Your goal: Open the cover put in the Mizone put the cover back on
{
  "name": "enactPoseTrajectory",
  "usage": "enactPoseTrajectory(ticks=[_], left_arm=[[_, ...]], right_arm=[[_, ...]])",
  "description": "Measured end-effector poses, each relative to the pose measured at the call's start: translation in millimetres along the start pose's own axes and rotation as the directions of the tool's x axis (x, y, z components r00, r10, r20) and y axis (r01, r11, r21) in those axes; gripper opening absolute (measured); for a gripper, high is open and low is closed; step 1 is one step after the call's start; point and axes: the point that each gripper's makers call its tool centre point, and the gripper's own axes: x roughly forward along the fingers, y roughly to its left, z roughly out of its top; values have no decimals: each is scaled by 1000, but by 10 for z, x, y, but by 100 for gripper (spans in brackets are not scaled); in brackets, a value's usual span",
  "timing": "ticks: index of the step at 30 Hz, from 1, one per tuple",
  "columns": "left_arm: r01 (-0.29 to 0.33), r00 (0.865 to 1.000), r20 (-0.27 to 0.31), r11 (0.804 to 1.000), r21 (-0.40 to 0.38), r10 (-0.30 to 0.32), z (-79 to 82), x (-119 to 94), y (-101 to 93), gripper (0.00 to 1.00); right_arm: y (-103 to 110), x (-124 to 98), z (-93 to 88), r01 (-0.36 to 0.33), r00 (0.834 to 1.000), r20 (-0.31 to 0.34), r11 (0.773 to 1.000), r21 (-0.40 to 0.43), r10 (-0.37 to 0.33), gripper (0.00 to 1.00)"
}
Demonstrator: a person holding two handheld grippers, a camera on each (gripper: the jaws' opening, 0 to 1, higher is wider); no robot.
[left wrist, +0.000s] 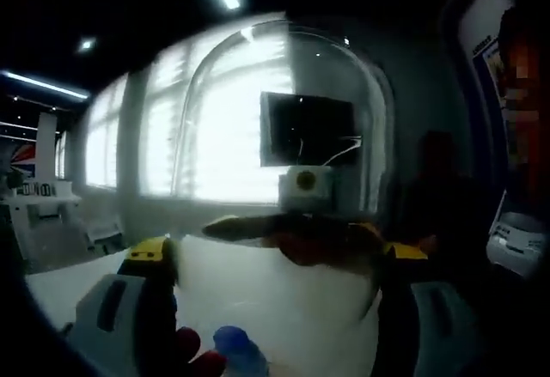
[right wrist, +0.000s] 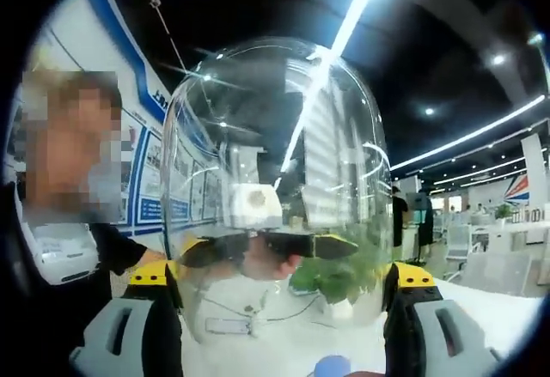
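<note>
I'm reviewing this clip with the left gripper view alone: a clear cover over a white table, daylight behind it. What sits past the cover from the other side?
Observer: Green leaves show through the cover, low on its right.
Operator: Anyone nearby?
Observer: A person in a black shirt stands left of the cover.
Operator: Where is the right gripper?
Observer: The right gripper has one jaw on each side of the cover's base; I cannot tell whether they press it.

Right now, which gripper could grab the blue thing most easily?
Probably the left gripper: the blue thing sits plainly between its jaws. In the right gripper view it barely peeks in at the bottom edge. The clear cover stands ahead of the left jaws, though.
</note>
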Motion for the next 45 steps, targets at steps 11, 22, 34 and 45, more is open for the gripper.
enactPoseTrajectory(ticks=[11, 22, 34, 45], left_arm=[[-5, 1000, -30, 1000, -15, 4, -337, 2, 148, 83], [-15, 999, -51, 998, -55, 12, -744, 4, 263, 83], [-17, 997, -78, 993, -119, 8, -1276, -9, 376, 83], [-24, 995, -100, 989, -144, 9, -1674, -16, 443, 83]], right_arm=[[-161, -17, -347, -1, 1000, -29, 1000, 17, 2, 90], [-268, -58, -748, 2, 1000, -32, 998, 62, 0, 90], [-373, -140, -1291, 15, 997, -71, 992, 125, -6, 90], [-429, -213, -1679, 12, 995, -100, 988, 156, 4, 90]])
